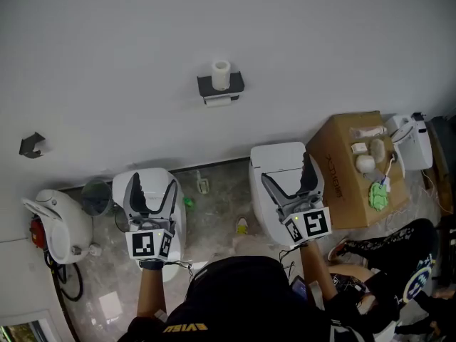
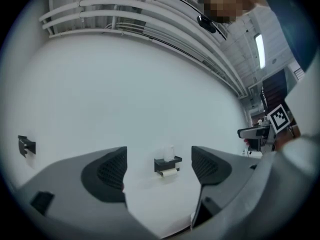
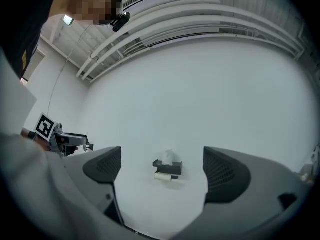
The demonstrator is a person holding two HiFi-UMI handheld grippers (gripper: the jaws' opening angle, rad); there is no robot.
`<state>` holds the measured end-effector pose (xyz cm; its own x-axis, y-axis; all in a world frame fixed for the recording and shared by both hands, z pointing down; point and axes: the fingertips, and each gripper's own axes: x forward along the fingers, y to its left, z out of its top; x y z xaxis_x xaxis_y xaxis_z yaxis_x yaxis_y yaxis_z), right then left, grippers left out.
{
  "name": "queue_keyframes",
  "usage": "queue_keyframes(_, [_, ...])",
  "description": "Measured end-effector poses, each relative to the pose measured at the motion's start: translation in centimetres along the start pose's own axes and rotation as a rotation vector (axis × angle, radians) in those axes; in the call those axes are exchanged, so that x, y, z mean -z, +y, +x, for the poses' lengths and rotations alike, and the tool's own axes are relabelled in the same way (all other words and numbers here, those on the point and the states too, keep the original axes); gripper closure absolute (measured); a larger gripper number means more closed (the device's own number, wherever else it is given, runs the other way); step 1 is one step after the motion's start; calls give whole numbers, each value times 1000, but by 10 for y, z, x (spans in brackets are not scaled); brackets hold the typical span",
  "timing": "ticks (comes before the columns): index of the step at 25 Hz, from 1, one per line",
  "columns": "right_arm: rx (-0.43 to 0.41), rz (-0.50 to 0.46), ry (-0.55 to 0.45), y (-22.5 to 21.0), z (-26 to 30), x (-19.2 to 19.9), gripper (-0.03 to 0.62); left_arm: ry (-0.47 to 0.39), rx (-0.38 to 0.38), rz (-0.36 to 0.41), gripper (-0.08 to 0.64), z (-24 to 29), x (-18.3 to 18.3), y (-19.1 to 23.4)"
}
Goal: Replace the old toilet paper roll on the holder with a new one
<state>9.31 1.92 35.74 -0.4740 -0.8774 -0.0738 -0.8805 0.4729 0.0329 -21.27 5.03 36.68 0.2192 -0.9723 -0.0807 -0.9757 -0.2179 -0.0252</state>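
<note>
While both grippers stand well apart from the wall, the task is judged to be at its approach step, with nothing grasped yet. Left gripper (image 1: 152,191): jaws wide apart, nothing between them. Right gripper (image 1: 288,177): the same, empty. Each gripper view frames the black holder (image 1: 220,86) between its jaws.

New roll (image 1: 221,74) stands upright on top of the holder. Old roll (image 1: 219,100), nearly spent, hangs just beneath it.

Next move, as judged: close in on the holder and take the old roll off before touching the new one.

Containers: cardboard box (image 1: 342,137), below and right of the holder, is closed, with small white items and a green one lying on top. Grey bin (image 1: 84,194), below and left of the holder, contents not readable.
</note>
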Motion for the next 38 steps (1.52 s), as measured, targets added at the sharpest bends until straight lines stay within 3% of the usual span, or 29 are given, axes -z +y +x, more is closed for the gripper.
queue_keyframes(7, [-85,6,27,-44,67,20,90,8,-38,24,161,82,-4,-9])
queue_keyframes(12, [-114,29,32,-77,99,29,91,69,-70,23,161,111,3,-18])
queue_keyframes(18, [-161,47,41,-92,130,42,91,77,-94,29,161,134,10,-19])
queue_keyframes(26, [-178,50,90,-94,158,67,91,121,-103,1,161,146,36,-9])
queue_keyframes(30, [-185,36,116,-79,175,85,91,113,-72,-14,161,152,49,1])
queue_keyframes(35, [-200,33,163,-65,195,112,91,145,-46,-91,161,156,67,5])
queue_keyframes(38, [-195,35,176,-59,213,130,91,130,-22,-71,161,163,75,9])
